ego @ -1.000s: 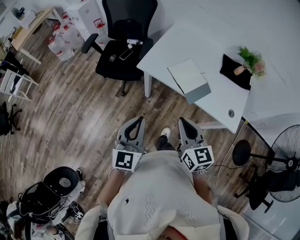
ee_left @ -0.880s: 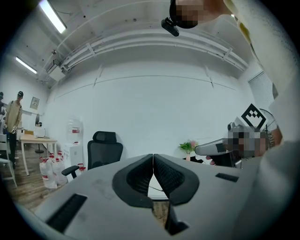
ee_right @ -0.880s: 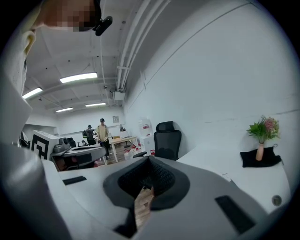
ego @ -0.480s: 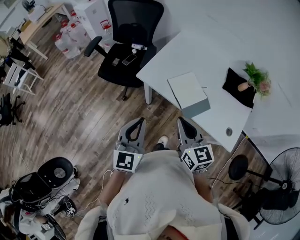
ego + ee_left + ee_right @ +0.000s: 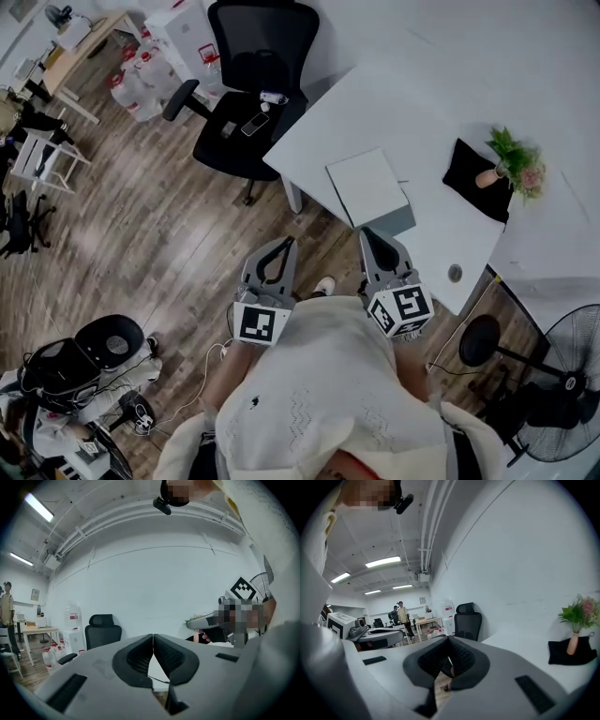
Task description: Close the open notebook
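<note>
Both pairs of jaws pressed together, nothing pinched, my left gripper (image 5: 280,242) and right gripper (image 5: 367,234) hang apart from the notebook (image 5: 366,186), which lies ahead on the white table (image 5: 422,122).

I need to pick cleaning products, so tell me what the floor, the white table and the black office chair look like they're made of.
Floor: wood or wood-look planks, matte; grain and plank seams show in mixed brown and grey.
Table: smooth white board, probably laminate; even, no grain.
Office chair: black, padded fabric seat by its look, though too small to be sure.
</note>
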